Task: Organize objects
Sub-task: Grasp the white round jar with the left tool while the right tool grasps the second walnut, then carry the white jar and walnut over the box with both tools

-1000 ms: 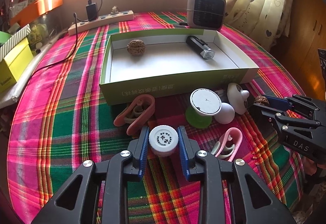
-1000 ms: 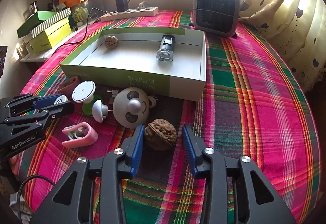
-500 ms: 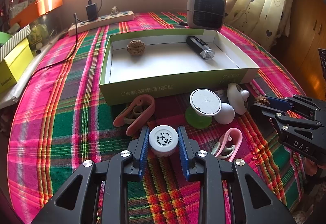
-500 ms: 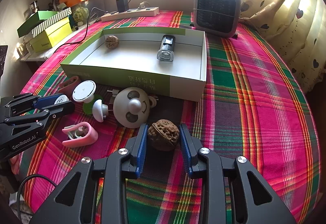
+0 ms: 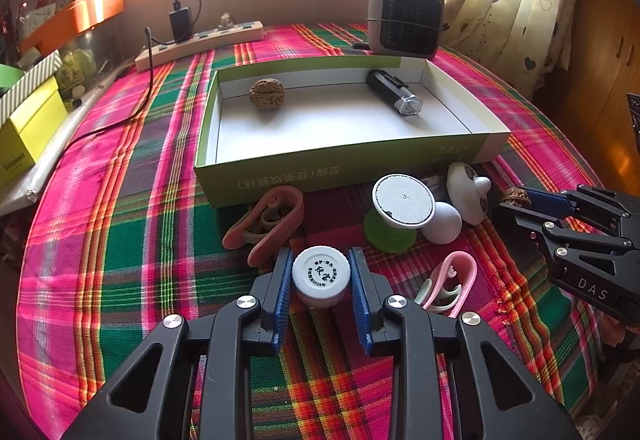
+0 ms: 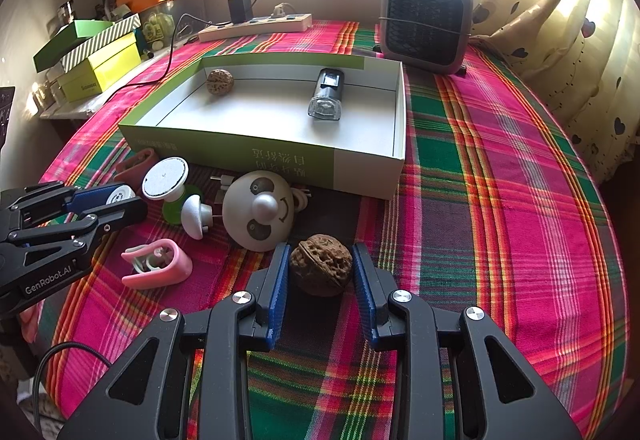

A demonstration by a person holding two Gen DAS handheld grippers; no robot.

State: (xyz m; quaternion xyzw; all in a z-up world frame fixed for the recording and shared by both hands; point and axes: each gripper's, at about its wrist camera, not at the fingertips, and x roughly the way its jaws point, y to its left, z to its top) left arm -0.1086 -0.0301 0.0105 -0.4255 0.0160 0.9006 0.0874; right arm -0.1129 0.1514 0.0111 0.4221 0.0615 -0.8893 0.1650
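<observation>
My left gripper (image 5: 320, 280) is shut on a small white bottle with a printed cap (image 5: 321, 273), low over the plaid cloth. My right gripper (image 6: 320, 268) is shut on a brown walnut (image 6: 321, 264) resting on the cloth. The green-and-white open box (image 5: 344, 168) lies behind both; it holds another walnut (image 5: 267, 93) and a black bike light (image 5: 394, 93). The box (image 6: 240, 152), its walnut (image 6: 220, 81) and light (image 6: 326, 96) also show in the right wrist view.
In front of the box lie a reddish clip (image 5: 268, 220), a pink clip (image 5: 450, 282), a green-based white disc (image 5: 402, 200), a white knob (image 5: 442, 222) and a white panda-face dome (image 6: 260, 214). A grey heater (image 6: 426, 24) and a power strip (image 6: 256, 26) stand at the back.
Both grippers closed in: the right jaws narrowed onto the walnut, the left jaws tightened slightly on the bottle. Neither object has moved from its spot.
</observation>
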